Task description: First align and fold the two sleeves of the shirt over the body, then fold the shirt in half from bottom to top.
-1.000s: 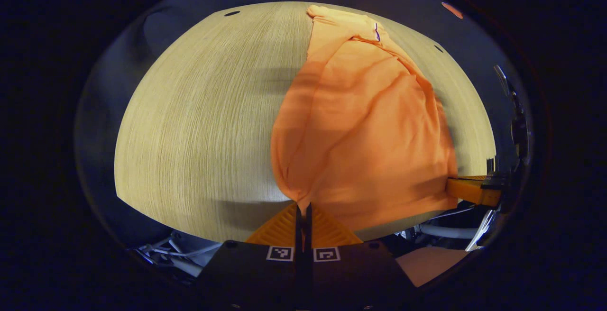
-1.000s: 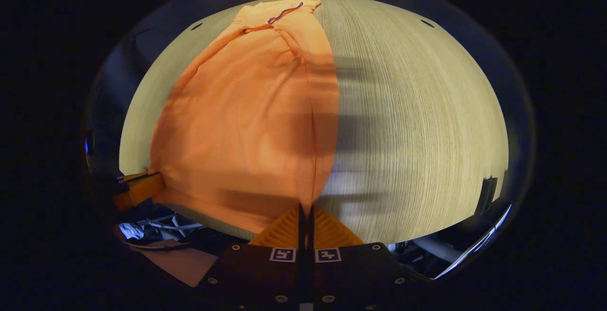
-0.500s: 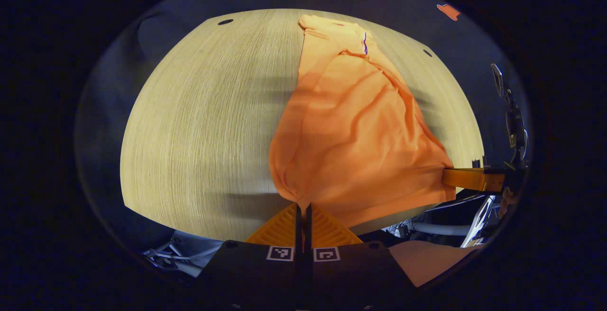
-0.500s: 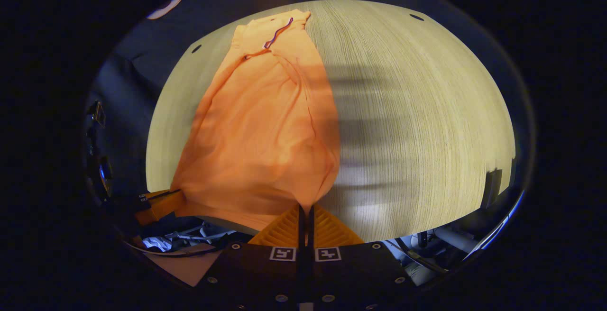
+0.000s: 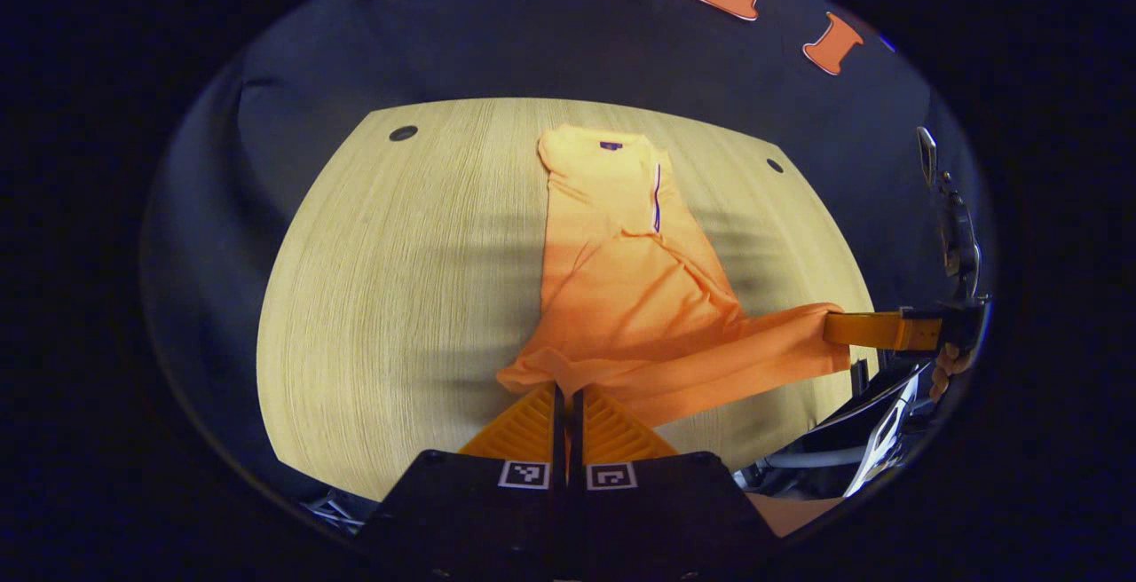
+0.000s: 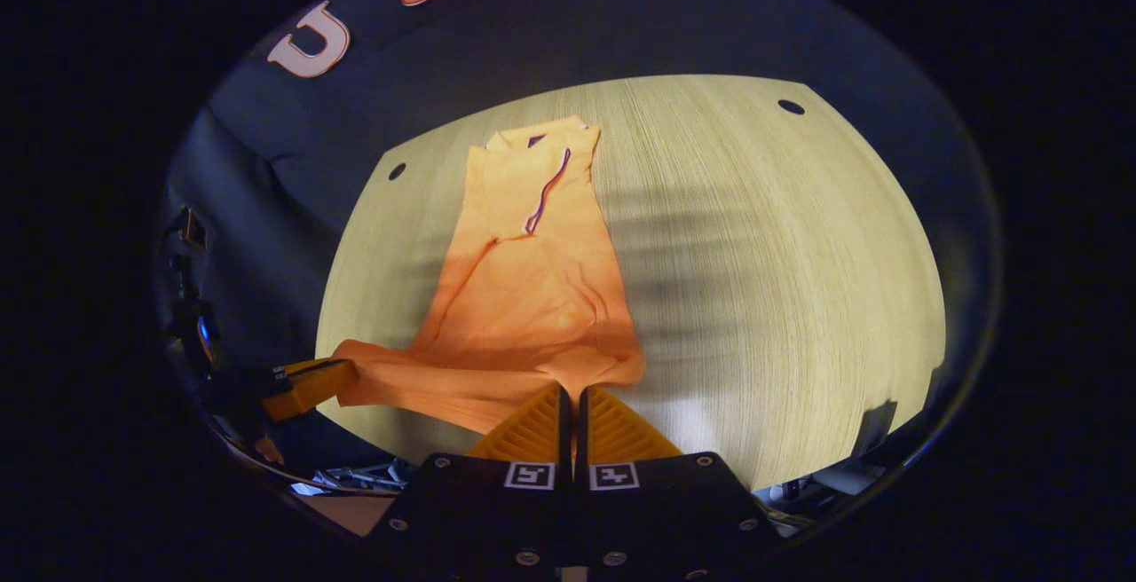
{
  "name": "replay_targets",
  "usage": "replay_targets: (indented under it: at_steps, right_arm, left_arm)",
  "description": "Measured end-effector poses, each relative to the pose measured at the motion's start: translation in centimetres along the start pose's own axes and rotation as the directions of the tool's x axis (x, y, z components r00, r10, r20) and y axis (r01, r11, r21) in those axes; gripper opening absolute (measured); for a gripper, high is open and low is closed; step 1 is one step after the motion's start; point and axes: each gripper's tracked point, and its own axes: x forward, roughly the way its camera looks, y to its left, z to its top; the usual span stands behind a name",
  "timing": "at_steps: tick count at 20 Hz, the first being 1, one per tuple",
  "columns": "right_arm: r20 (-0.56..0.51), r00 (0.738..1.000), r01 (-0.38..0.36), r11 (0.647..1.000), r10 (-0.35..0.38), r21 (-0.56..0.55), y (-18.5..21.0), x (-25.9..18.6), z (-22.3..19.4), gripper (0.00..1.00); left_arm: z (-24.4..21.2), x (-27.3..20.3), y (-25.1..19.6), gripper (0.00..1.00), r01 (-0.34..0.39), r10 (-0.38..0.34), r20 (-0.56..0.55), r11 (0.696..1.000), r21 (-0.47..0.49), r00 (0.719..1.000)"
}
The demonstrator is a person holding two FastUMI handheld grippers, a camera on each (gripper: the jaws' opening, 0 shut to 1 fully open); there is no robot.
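In the left gripper view, the left hand-held gripper (image 5: 564,387) has its two fingers pressed together on one bottom corner of the orange shirt (image 5: 626,271), the cloth bunching into a small fold right at the tips. In the right gripper view, the right hand-held gripper (image 6: 571,389) is clamped the same way on the other bottom corner of the shirt (image 6: 532,271). Each gripper also appears in the other's view, off to the side: the right one (image 5: 830,326) at the right edge of the left gripper view with a bit of the holding hand (image 5: 942,367) behind it, the left one (image 6: 342,371) at the lower left of the right gripper view.

Between the two held corners the hem is stretched into a raised band above the near part of the bench (image 5: 399,280), which is pale and wood-grained. From that band the shirt runs away from the grippers as a narrow strip, sleeves already folded in over the body, and its far part lies flat on the bench (image 6: 781,254). The collar end, with a thin dark trim line along the placket, sits near the far edge. Small dark holes mark the bench's far corners, and the booth's black cloth wall (image 5: 550,58) rises behind.
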Motion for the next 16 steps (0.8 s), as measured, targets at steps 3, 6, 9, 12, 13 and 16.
replay_targets:
  at_steps: [3,6,9,12,13,16]
  right_arm:
    - [0.054,0.999,-0.002,1.000,0.002,-0.014,0.3,0.3,4.2,0.00]
    - [0.083,0.997,-0.003,1.000,0.005,-0.026,0.4,0.8,7.6,0.00]
    - [0.109,0.994,-0.001,0.999,0.005,-0.035,0.3,1.9,11.2,0.00]
    - [0.127,0.992,-0.006,1.000,0.005,0.009,0.1,3.4,14.6,0.00]
    - [0.140,0.990,-0.005,1.000,0.002,0.018,0.0,4.0,15.8,0.00]
    - [0.159,0.987,0.011,1.000,-0.014,0.018,-0.5,5.9,18.9,0.00]
  left_arm:
    - [2.8,1.1,0.0,0.01,-0.002,0.001,0.029,1.000,0.018,1.000]
    - [6.8,1.9,0.2,0.01,-0.005,0.002,0.065,0.999,0.036,0.998]
    - [11.1,3.1,0.7,0.01,-0.008,0.003,0.100,0.999,0.051,0.995]
    - [15.1,5.2,0.9,0.01,-0.014,0.007,0.130,0.999,0.053,0.991]
    - [16.4,6.0,1.1,0.01,-0.013,0.007,0.135,0.999,0.043,0.991]
    - [20.0,8.3,1.3,0.01,-0.008,0.003,0.151,0.999,0.032,0.989]
